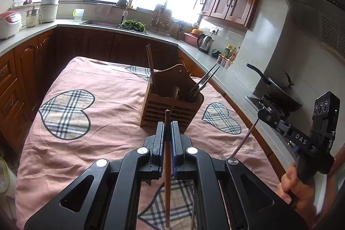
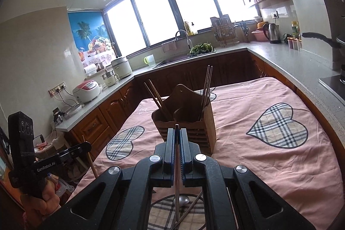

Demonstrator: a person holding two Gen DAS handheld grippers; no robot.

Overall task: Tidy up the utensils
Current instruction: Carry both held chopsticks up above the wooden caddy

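A desk (image 1: 112, 122) draped in a pink cloth with plaid hearts fills the middle of both views, with a grey kitchen worktop (image 2: 280, 59) and wooden cupboards running around it on the left, far and right sides. Toward the far middle of the desk stands a wooden utensil holder (image 1: 172, 107), slatted at the front and upright. In its left compartment lean brown chopsticks (image 1: 150, 61), their ends sticking well above the rim; in its right compartment stand metal utensils (image 1: 204, 79), tilted to the right in the left wrist view.

The left gripper (image 1: 167, 135) hovers over the near part of the desk, just short of the holder's front. Its jaws are closed on a single brown chopstick (image 1: 167, 176), which runs straight between the blue pads and pokes out a little past the tips toward the holder.

The right gripper (image 2: 177, 143) sits near the holder too, its jaws closed on a slim metal handle (image 2: 176, 178), whose end just clears the tips. Below the jaws a rounded metal bowl shows, so it looks like a spoon (image 2: 181, 201). In the left wrist view the same gripper appears at the right edge, the handle slanting down from it.
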